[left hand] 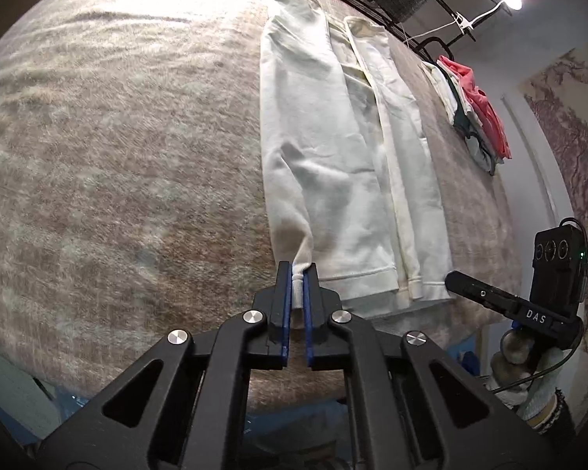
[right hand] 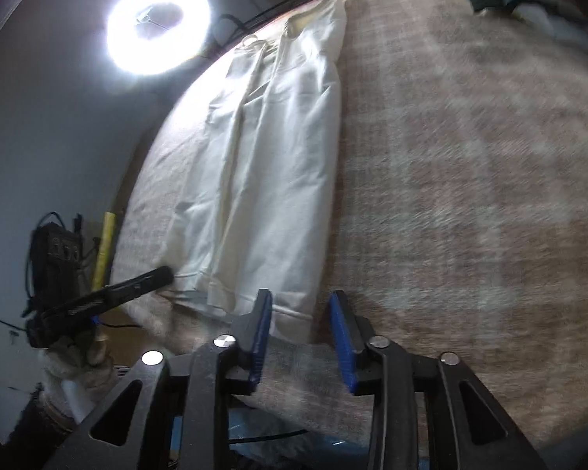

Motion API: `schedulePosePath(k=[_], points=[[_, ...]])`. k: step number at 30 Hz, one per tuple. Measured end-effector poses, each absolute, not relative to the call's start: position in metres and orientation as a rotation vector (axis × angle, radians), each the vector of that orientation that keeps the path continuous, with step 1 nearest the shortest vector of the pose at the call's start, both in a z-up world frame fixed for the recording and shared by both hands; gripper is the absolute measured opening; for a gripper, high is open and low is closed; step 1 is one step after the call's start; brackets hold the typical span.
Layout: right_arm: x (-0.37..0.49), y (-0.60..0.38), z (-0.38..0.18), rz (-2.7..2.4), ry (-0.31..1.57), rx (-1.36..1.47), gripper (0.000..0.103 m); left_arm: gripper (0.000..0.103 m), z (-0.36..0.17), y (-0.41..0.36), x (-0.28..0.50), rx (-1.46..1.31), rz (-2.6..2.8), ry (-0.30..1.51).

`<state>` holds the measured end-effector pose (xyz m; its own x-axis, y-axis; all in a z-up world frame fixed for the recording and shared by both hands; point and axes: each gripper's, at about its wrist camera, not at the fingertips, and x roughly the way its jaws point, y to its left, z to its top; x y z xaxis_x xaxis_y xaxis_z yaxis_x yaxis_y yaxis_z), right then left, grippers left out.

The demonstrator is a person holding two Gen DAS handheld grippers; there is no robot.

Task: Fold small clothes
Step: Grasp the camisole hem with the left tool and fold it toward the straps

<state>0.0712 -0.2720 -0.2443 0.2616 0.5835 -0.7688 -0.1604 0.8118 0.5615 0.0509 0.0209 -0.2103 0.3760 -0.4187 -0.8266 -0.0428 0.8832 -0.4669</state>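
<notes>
Garment [left hand: 333, 164] cuff [left hand: 298, 274] pinched in left tongs [left hand: 298, 278]; right tongs [right hand: 300, 305] wide, empty. Thin grip may slip, undoing fold.

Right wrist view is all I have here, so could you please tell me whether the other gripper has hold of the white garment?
Observer: Yes. The left gripper is shut on a ribbed cuff at the near end of the white garment.
Operator: Thank you. Is the cuff raised off the blanket?
Observer: I cannot tell that; the sleeve runs from the cuff straight back onto the blanket.
Operator: And what is the pile at my top right edge?
Observer: A stack of folded clothes with a coral pink piece on top, lying apart from the garment.
</notes>
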Motion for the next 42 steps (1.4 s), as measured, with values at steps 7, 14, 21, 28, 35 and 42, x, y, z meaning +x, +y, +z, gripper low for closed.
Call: schedulePosePath(k=[7,14,21,28,35,42], points=[[0.07,-0.273,-0.241,0.543,1.197,0.447,0.002,0.002,-0.194,0.039,0.038,-0.485,-0.259,1.113],[0.064,-0.264,-0.243,0.534,1.215,0.387,0.001,0.002,-0.216,0.041,0.04,-0.49,-0.229,1.176],[0.068,-0.268,-0.244,0.543,1.218,0.446,0.001,0.002,-0.202,0.041,0.037,-0.493,-0.242,1.141],[0.075,-0.28,-0.236,0.556,1.207,0.566,0.001,0.002,-0.185,0.043,0.049,-0.54,-0.242,1.118],[0.102,-0.29,-0.205,0.56,1.151,0.61,0.001,0.002,-0.166,0.043,0.082,-0.556,-0.232,1.102],[0.14,-0.289,-0.185,0.521,1.105,0.581,0.001,0.002,-0.157,0.046,0.136,-0.562,-0.203,1.081]])
